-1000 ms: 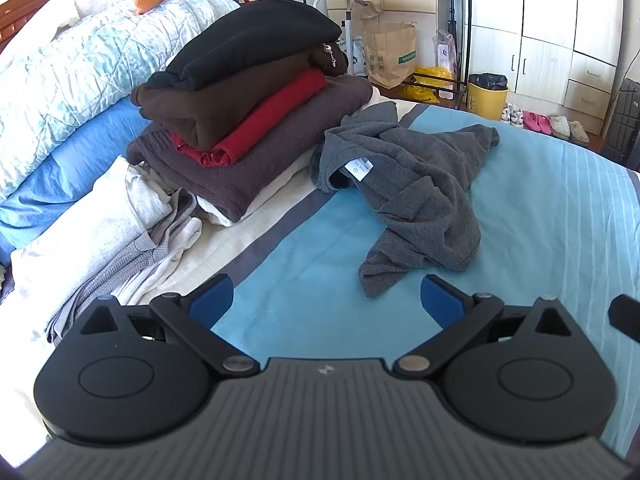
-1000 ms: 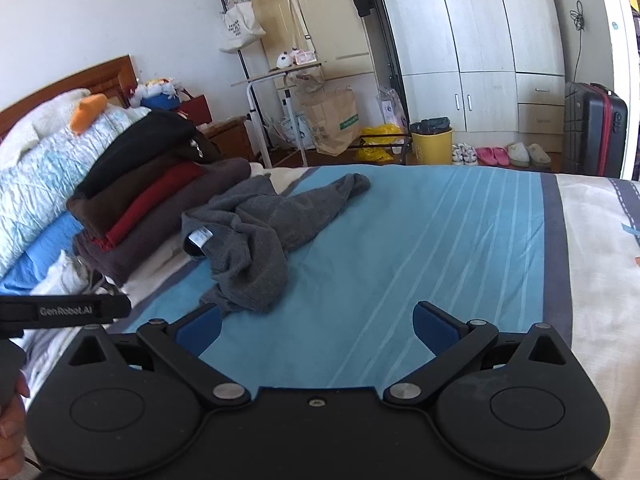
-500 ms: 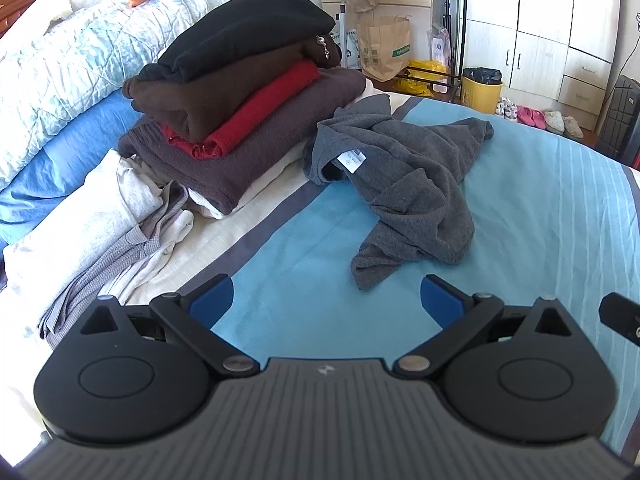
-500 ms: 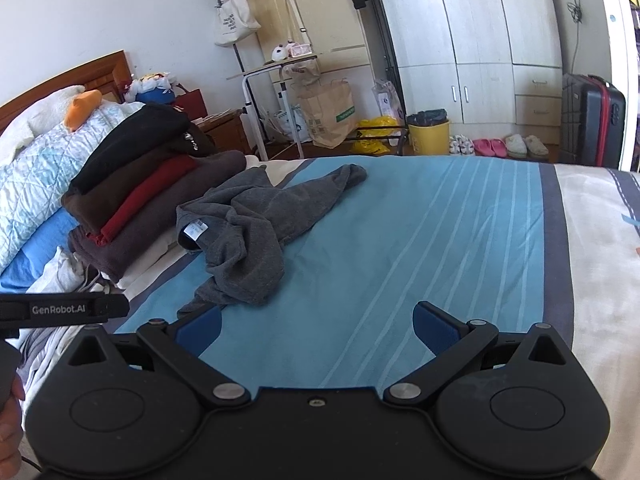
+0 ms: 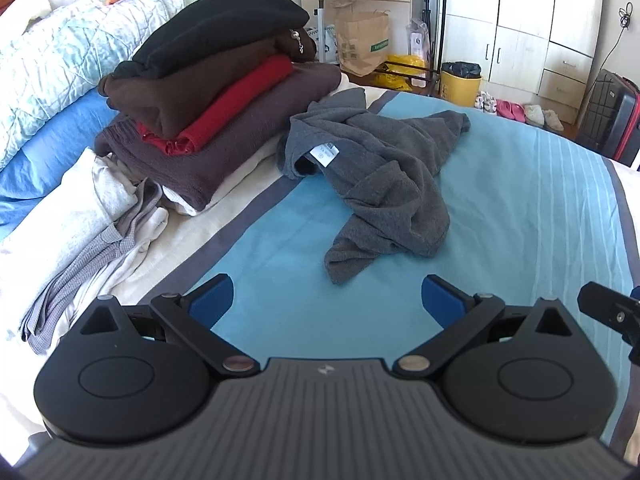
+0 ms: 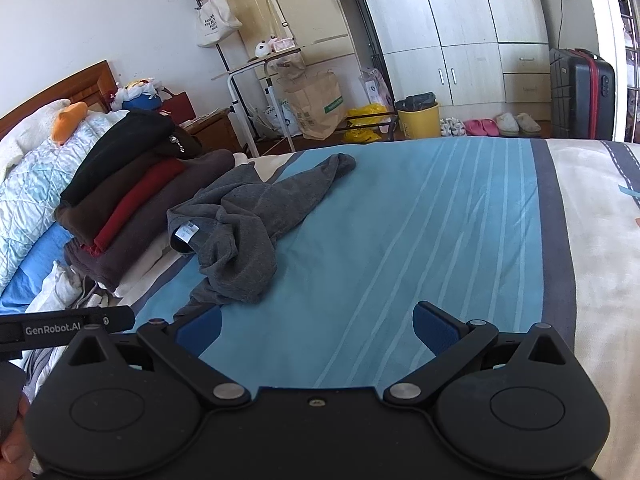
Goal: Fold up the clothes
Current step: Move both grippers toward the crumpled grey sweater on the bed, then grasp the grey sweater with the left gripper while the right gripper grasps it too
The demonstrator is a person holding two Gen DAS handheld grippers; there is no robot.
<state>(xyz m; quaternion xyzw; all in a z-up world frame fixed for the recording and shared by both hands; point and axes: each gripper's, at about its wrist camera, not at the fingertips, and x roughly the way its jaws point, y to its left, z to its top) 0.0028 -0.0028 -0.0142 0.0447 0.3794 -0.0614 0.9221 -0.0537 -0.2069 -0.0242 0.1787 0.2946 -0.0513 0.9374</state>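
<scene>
Bedspread (image 5: 520,208) holds crumpled grey sweater (image 5: 384,184) — left tongs (image 5: 326,300), right tongs (image 6: 316,326) both agape.

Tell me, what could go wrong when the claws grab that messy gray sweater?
1. The gray sweater lies crumpled, so an open left claw or right claw might pinch several layers and fold it lumpy.
2. The sweater's far edge lies up against the stack of folded clothes; tugging it could perhaps drag that stack crooked.
3. Its sleeve stretches away, so it may trail behind.
</scene>
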